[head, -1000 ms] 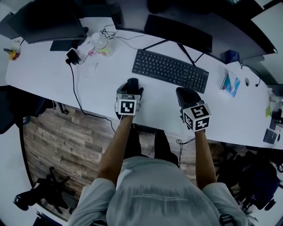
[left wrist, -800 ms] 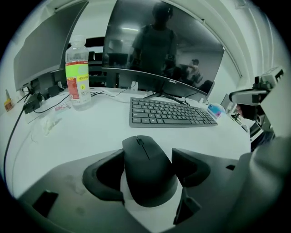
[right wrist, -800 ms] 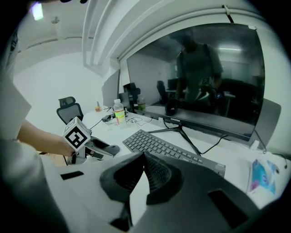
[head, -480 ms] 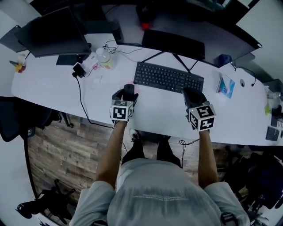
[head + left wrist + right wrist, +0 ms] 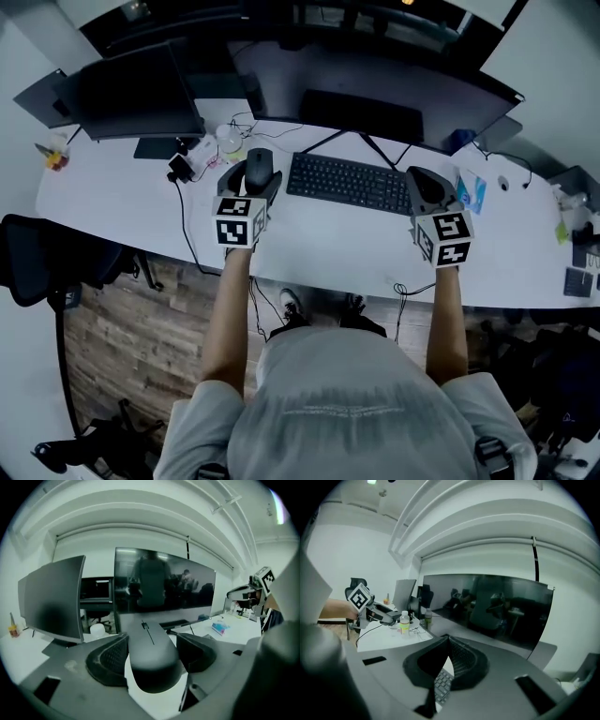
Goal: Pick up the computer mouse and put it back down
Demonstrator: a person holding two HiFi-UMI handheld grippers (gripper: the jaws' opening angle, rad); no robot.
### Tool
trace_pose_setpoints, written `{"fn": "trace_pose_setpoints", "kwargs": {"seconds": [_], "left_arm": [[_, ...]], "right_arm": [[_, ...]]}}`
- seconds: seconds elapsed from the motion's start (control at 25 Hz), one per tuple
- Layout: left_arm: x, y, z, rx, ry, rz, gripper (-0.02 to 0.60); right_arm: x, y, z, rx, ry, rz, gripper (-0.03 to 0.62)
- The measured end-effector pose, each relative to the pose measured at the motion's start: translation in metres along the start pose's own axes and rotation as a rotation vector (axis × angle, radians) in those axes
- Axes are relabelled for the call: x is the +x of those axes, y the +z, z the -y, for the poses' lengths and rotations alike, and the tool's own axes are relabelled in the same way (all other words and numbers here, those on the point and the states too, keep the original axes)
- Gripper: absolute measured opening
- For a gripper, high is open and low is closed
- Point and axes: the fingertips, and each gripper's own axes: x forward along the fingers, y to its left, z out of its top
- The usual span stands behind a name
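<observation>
A dark computer mouse (image 5: pixel 151 656) sits clamped between the jaws of my left gripper (image 5: pixel 152 654), held up in the air with the monitors behind it. From the head view the mouse (image 5: pixel 258 168) and the left gripper (image 5: pixel 251 174) hang over the white desk (image 5: pixel 122 192), just left of the black keyboard (image 5: pixel 361 183). My right gripper (image 5: pixel 427 187) hovers at the keyboard's right end; in the right gripper view its jaws meet at the tips with nothing between them (image 5: pixel 446 660), and the keyboard (image 5: pixel 441 686) shows below.
Two monitors (image 5: pixel 136 94) (image 5: pixel 361 112) stand along the desk's back. Bottles and tangled cables (image 5: pixel 220 141) lie left of the keyboard. A tissue pack (image 5: pixel 472 192) lies at the right. A black chair (image 5: pixel 47 262) stands by the desk's left front edge.
Both grippers have risen and moved toward the back of the desk. The left one has carried the mouse up off the desk surface, from in front of the keyboard to beside its left end.
</observation>
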Motion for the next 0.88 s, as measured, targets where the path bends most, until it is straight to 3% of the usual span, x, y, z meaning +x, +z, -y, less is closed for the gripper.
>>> {"fn": "trace_pose_setpoints", "kwargs": {"seconds": [0.52,0.88], "left_arm": [[-0.042,0.140,0.013,0.162,-0.042,0.243,0.322],[-0.049,0.172,0.038,0.224,-0.116,0.292,0.322]], "right_arm": [[-0.046,0.104,0.047,-0.126,-0.177,0.192,0.002],[-0.069,0.108,0.059,-0.080,-0.229,0.216,0.002]]}}
